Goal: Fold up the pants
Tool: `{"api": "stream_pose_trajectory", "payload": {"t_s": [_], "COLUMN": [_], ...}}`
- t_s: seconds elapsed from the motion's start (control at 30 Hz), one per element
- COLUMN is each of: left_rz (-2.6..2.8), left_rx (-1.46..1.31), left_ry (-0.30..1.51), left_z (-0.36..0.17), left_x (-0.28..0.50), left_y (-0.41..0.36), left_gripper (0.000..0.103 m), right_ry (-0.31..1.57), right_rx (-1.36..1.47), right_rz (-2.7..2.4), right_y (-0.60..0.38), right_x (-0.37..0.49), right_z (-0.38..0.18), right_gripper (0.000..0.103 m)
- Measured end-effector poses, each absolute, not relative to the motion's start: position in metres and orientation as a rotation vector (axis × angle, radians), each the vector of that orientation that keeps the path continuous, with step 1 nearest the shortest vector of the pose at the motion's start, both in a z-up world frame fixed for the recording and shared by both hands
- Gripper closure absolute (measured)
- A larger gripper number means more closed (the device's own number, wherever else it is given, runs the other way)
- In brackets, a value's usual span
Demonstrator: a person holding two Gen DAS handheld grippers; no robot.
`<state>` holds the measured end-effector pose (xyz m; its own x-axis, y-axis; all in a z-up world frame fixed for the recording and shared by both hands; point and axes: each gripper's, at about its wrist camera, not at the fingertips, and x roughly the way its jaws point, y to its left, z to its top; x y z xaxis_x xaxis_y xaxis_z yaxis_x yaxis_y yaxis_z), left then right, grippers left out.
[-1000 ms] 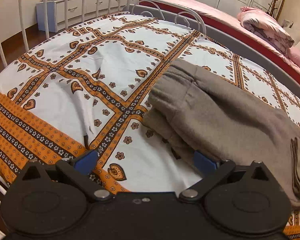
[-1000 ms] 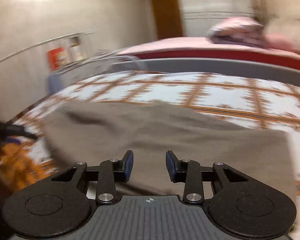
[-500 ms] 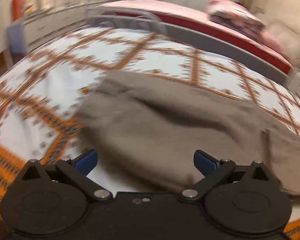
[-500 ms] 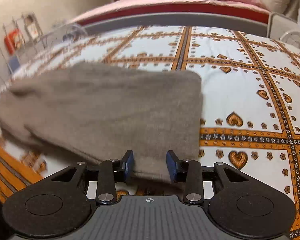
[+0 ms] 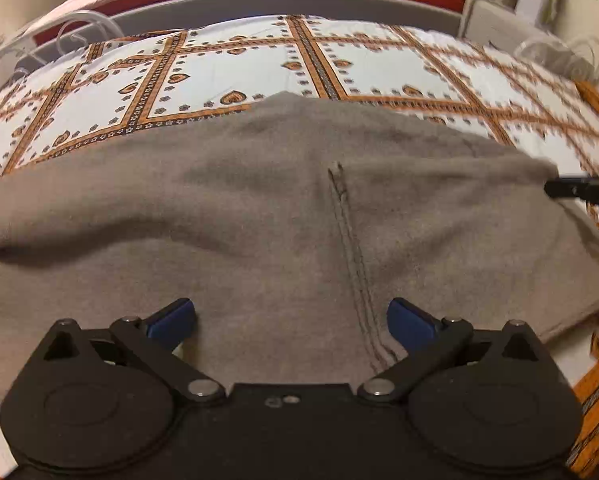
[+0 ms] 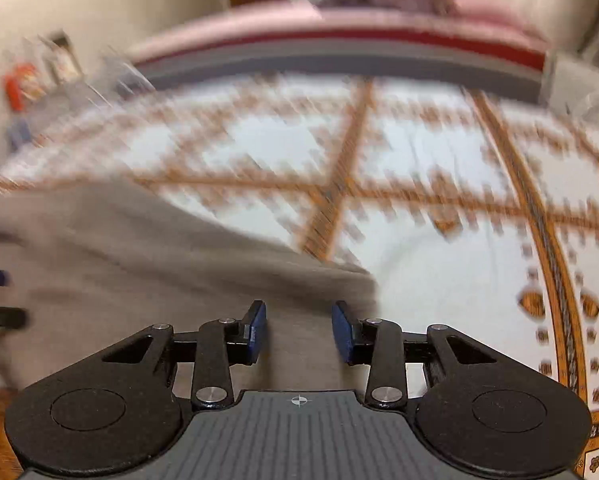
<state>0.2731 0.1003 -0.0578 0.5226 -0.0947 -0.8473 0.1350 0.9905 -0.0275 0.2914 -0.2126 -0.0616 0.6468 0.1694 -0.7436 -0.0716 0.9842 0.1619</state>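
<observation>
Grey-brown knit pants (image 5: 259,216) lie partly folded at near edge of orange-patterned bedsheet (image 5: 235,68). Left gripper (image 5: 291,316) wide apart, right gripper (image 6: 299,332) parted, both empty over cloth, prob. lining up next fold.

The pants (image 5: 259,216) are lying flat on the bed straight ahead of my left gripper (image 5: 291,316), a soft grey-brown fabric folded into a broad, thick slab that is spreading wide to both sides of it. A double-stitched seam is running away from me just inside my left gripper's right-hand finger. Ahead of my right gripper (image 6: 299,330), their blurred corner is ending slightly right of its fingers.
</observation>
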Motion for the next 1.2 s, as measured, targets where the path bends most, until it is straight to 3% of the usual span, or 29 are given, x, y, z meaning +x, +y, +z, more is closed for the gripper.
{"api": "stream_pose_trajectory", "payload": {"t_s": [0.07,0.17,0.3,0.4,0.47,0.53,0.63,0.7,0.87,0.97,1.03,1.2], "left_rz": [-0.091,-0.074,-0.079,-0.068,-0.076,-0.083,-0.081,-0.074,-0.066,-0.02,0.025,0.192], "left_rx": [0.014,-0.026,-0.014,0.026,0.018,0.038,0.057,0.049,0.078,0.041,-0.034,-0.283], "left_ry": [0.954,0.838,0.873,0.923,0.912,0.904,0.897,0.899,0.87,0.833,0.822,0.767], "left_z": [-0.048,-0.036,-0.05,-0.063,-0.06,-0.058,-0.054,-0.051,-0.039,-0.029,-0.023,-0.011], "left_x": [0.271,0.267,0.285,0.295,0.296,0.294,0.291,0.289,0.276,0.262,0.25,0.202], "left_y": [0.107,0.114,0.102,0.093,0.091,0.088,0.09,0.092,0.099,0.126,0.161,0.261], "left_gripper": [0.013,0.011,0.01,0.007,0.007,0.008,0.008,0.008,0.008,0.009,0.01,0.018], "right_ry": [0.831,0.709,0.845,0.81,0.745,0.703,0.763,0.894,0.792,0.74,0.721,0.718], "right_rx": [0.168,0.171,0.17,0.174,0.186,0.201,0.175,0.099,0.161,0.12,0.113,0.125], "right_rz": [0.144,0.165,0.142,0.14,0.146,0.148,0.164,0.105,0.091,0.096,0.096,0.076], "right_y": [-0.219,-0.218,-0.218,-0.218,-0.22,-0.223,-0.22,-0.215,-0.223,-0.224,-0.229,-0.244], "right_x": [0.293,0.288,0.315,0.313,0.304,0.297,0.299,0.305,0.281,0.261,0.244,0.22], "right_z": [-0.055,-0.028,-0.054,-0.049,-0.038,-0.027,-0.032,-0.054,-0.035,-0.018,-0.01,-0.004], "right_gripper": [0.066,0.065,0.065,0.063,0.059,0.042,0.029,0.028,0.028,0.024,0.016,0.014]}}
